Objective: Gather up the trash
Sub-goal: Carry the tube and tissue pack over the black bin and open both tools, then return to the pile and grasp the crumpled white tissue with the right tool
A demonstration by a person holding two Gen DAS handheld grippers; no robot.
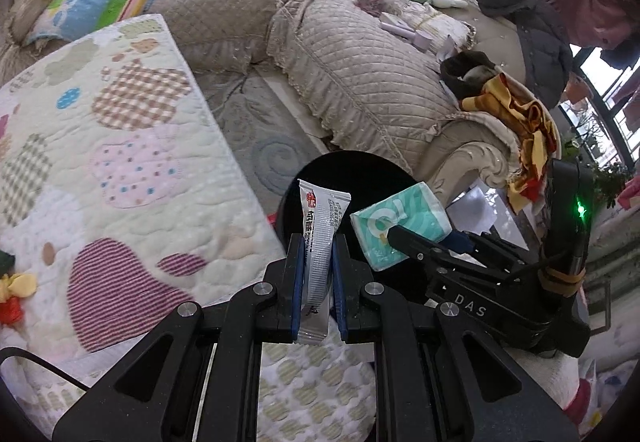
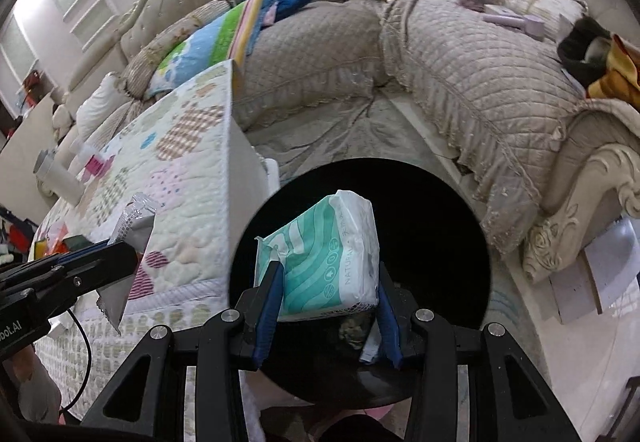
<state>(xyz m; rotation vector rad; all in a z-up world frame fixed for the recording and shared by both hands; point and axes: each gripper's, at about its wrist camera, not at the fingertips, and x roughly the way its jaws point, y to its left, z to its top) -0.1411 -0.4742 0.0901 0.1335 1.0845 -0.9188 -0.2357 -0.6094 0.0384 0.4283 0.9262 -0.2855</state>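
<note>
Blue pads of the right gripper [image 2: 326,306] clamp a teal tissue pack [image 2: 328,262] directly over the black bin [image 2: 440,242]; left gripper [image 1: 318,270] pinches an upright sachet [image 1: 322,238] at the bin's near rim, beside the quilted table [image 1: 120,162].

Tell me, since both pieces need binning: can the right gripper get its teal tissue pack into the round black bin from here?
Probably yes. The right gripper holds the teal tissue pack directly over the round black bin, whose mouth looks open, with nothing visible between.
</note>
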